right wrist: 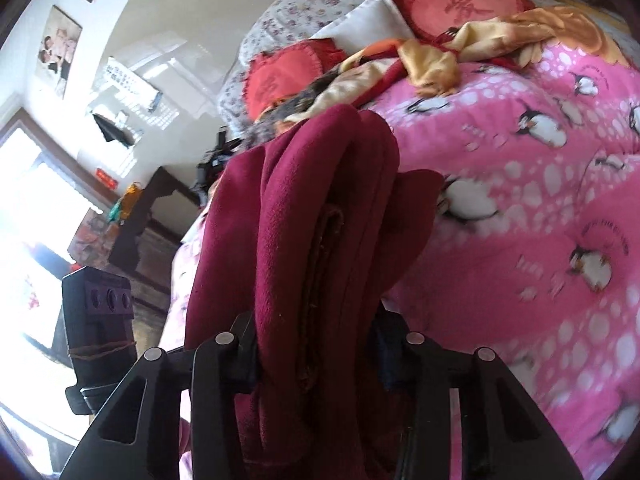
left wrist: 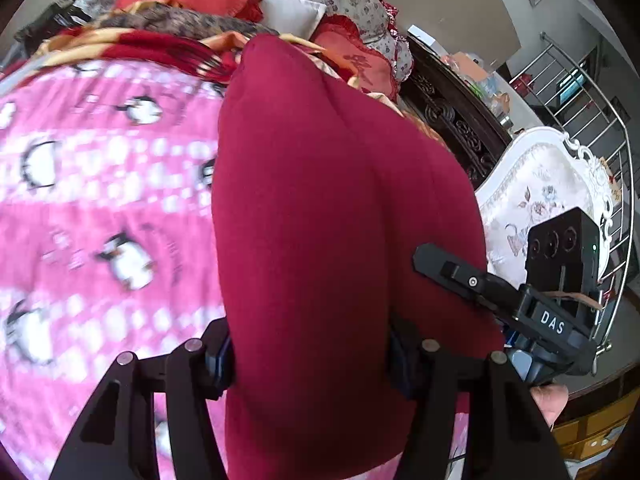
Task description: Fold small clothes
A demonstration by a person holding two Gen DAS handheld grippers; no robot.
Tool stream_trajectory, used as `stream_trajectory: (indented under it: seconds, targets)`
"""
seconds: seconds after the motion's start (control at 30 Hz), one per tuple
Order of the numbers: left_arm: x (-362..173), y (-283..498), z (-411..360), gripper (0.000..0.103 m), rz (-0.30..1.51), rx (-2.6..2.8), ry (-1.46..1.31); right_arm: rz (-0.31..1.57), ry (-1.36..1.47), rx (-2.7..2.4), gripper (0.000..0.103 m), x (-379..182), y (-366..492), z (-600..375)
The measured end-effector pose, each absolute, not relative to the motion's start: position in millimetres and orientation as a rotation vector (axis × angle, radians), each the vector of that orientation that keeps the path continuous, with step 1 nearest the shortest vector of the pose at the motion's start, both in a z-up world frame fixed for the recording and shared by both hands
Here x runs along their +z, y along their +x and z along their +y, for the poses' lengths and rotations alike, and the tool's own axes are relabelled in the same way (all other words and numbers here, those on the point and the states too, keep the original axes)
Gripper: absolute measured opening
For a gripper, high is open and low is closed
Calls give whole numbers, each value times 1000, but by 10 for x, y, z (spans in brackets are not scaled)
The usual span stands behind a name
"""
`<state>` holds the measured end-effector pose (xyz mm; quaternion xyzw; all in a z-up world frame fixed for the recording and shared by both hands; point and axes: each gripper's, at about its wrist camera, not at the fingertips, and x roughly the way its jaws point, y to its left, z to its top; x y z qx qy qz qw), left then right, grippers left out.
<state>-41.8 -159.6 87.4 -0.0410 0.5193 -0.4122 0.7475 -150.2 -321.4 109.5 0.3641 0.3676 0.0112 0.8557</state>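
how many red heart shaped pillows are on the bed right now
2. One heart pillow lies by the headboard beside the white pillow; the other heart pillow sits nearer the bed's edge. More may be hidden.

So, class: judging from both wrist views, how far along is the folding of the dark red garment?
Done: the dark red garment is already bunched into several layers. In hand: the left claw and right claw both pinch it above the pink penguin blanket. Left: laying it down flat and neat; no finished fold shows.

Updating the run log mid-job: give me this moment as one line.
stage: lifting | left gripper: shut on dark red garment | right gripper: shut on dark red garment | surface: pink penguin blanket
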Motion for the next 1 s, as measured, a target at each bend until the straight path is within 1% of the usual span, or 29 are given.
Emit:
stream_trajectory:
  seconds: [0.23,0.43,0.5,0.57,0.67,0.77,0.8,0.87,0.9,1.0]
  targets:
    - [888,-768,-969,62,1152,-810,-64,821,799,115,18,1024,-1586,-2629]
    - [571,-950,-603,63,1220,-745,-66,907,797,133,20,743,-1591,-2240]
    - [454,-980,-568,67,1250,-734,-58,979,765,102,23,627,-1550,-2186]
    - [417,-1016,-493,73,1241,-718,-61,1043,719,52,25,554,-1573,-2181]
    - [513,-1067,-407,79,1178,-674,-35,1000,661,24,25,747,-1733,-2200]
    - [612,-1098,-378,83,1112,-624,10,916,510,-33,24,1139,-1898,-2125]
    - [643,-1111,-376,84,1092,-614,21,896,481,-22,23,1229,-1930,-2070]
    - [684,-1141,-383,88,1061,-599,36,872,394,33,14,1410,-1954,-1885]
    - [691,-1162,-379,88,1048,-585,49,870,366,49,14,1434,-1952,-1810]
    - [686,-1160,-466,88,1041,-561,82,901,262,81,6,1339,-1969,-1524]
